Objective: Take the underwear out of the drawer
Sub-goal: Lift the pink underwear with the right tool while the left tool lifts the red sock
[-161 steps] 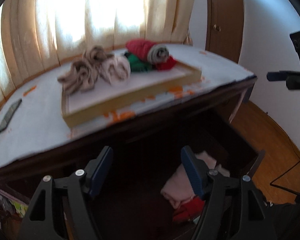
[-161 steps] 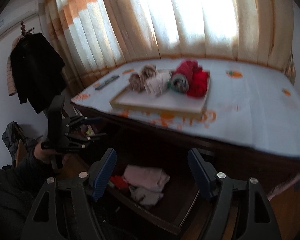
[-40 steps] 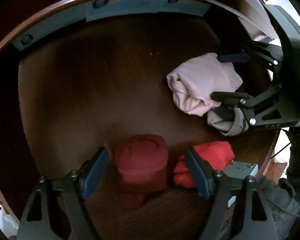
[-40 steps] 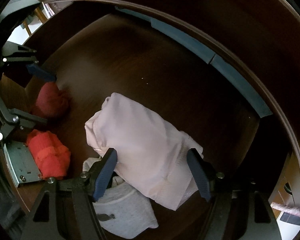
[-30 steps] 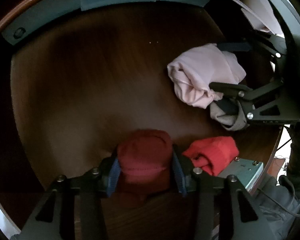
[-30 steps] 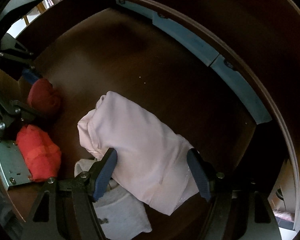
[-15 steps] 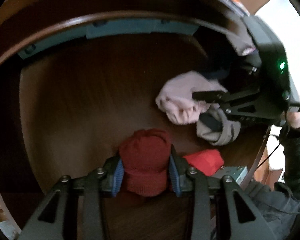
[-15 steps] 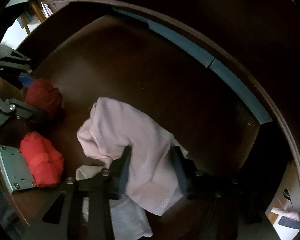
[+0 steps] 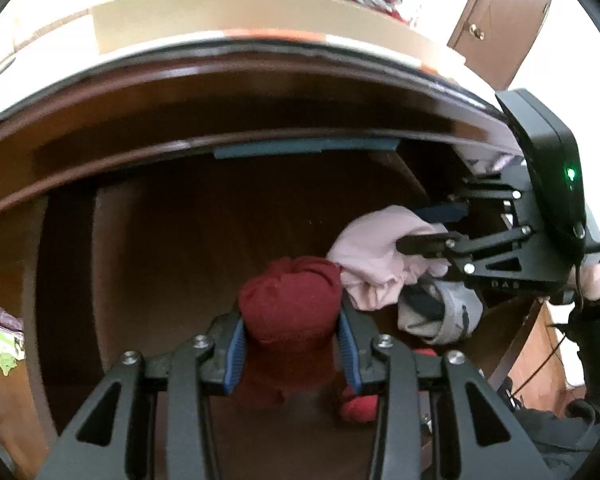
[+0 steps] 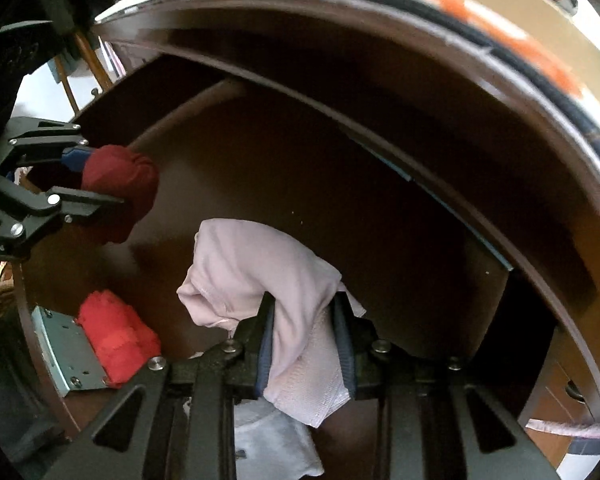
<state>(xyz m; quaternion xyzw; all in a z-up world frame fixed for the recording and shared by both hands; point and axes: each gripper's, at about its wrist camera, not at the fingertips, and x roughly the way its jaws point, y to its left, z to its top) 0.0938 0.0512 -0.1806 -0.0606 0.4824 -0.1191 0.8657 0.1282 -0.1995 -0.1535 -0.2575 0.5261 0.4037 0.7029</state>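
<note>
Inside the open dark wooden drawer (image 9: 228, 240), the left gripper (image 9: 290, 344) pinches a rolled dark-red knit underwear bundle (image 9: 290, 304) between its blue pads. The right gripper (image 10: 304, 340) has just been closing and now squeezes a crumpled pale-pink cotton pair (image 10: 256, 268). A bright-red folded piece (image 10: 116, 336) and a grey-white piece (image 10: 276, 444) lie on the drawer floor.

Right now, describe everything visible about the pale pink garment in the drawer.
The pale pink garment is soft, crumpled knit fabric with a stitched hem. The right gripper, whose jaws have just been closing, pinches it at its near end; the rest bulges forward over the dark wooden drawer floor. A grey-white garment lies beneath it.
</note>
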